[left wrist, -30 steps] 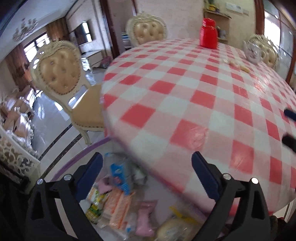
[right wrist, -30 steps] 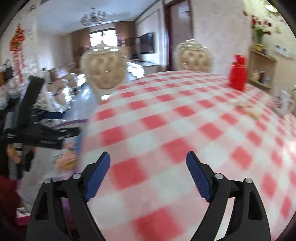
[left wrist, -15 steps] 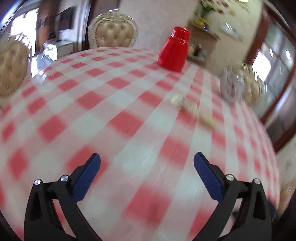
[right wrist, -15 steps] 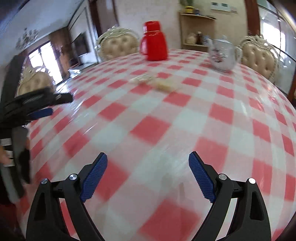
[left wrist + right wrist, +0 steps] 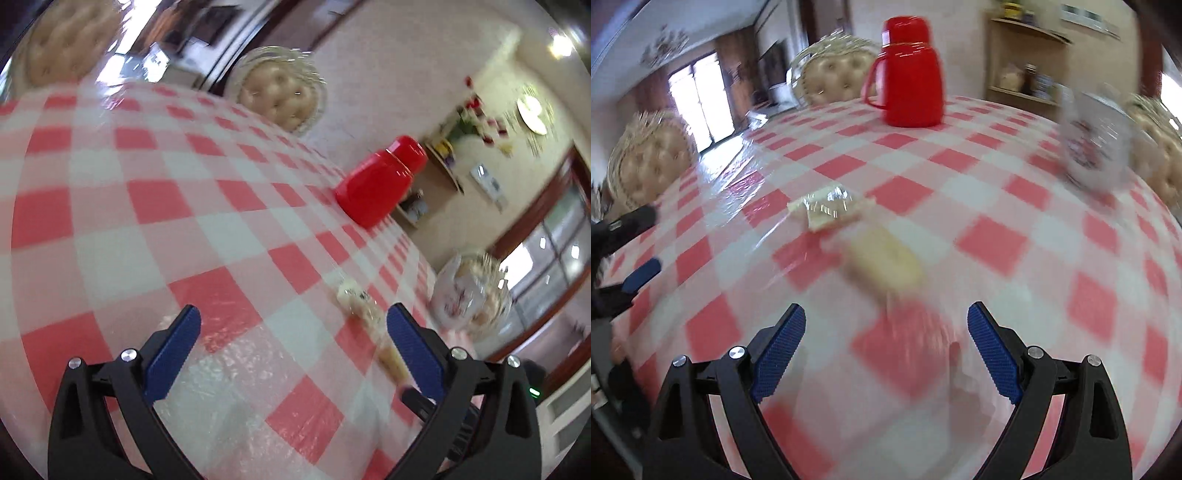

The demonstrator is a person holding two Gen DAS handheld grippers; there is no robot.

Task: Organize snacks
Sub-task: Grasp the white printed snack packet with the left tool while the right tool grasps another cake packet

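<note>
Swung away from the table edge within the last second, now facing across the checkered tablecloth (image 5: 990,240) toward the snacks. Right gripper (image 5: 886,350) spread wide and empty, just short of a long pale snack (image 5: 882,258), blurred, probably a wrapped bread or cake. Beyond it, touching or nearly so, a clear-wrapped flat snack (image 5: 827,206). Left gripper (image 5: 293,350) also released, holding nothing, with the same snacks near its right finger. Red thermos (image 5: 908,74) and teapot (image 5: 1097,140) well apart behind. Approach only, no snack grasped yet.

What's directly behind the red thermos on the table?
Behind the red thermos stands a tufted beige chair. The thermos covers that chair's right side, so anything there stays unseen.
</note>
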